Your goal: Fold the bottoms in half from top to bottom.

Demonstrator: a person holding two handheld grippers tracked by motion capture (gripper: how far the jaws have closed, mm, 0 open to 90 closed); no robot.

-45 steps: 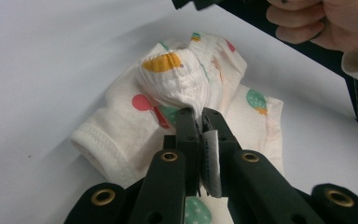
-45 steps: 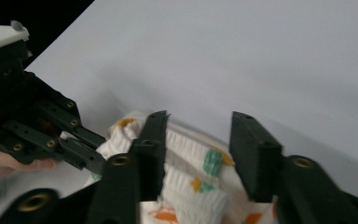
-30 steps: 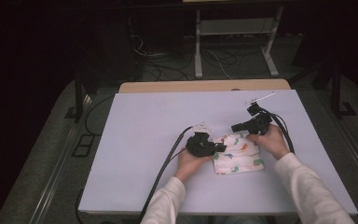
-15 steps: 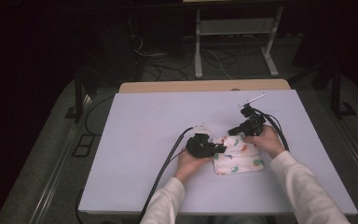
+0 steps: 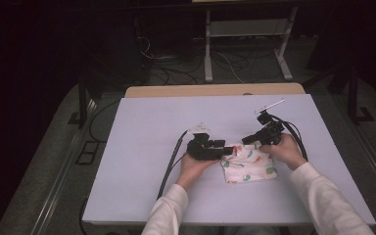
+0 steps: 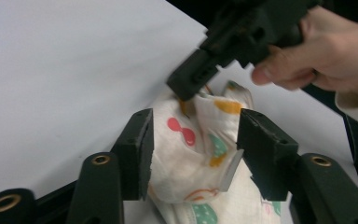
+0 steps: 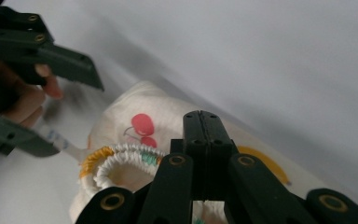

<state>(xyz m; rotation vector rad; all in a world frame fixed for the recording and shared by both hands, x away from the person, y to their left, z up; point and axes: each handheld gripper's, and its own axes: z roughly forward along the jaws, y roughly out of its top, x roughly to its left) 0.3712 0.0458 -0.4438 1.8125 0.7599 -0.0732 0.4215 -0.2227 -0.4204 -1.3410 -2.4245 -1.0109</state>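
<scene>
Our left gripper (image 6: 193, 140) gapes around the printed cloth (image 5: 248, 164), which lies at its three o'clock; our right gripper (image 7: 200, 122), jaws pressed together, rests on the cloth's upper edge.

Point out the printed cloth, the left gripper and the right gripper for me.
printed cloth (image 5: 248, 166): high view, middle of the fabric on the table.
left gripper (image 6: 193, 140): left gripper view, midway between its open jaws, around the cloth.
right gripper (image 7: 201, 122): right gripper view, at its closed jaw tips over the cloth.
</scene>
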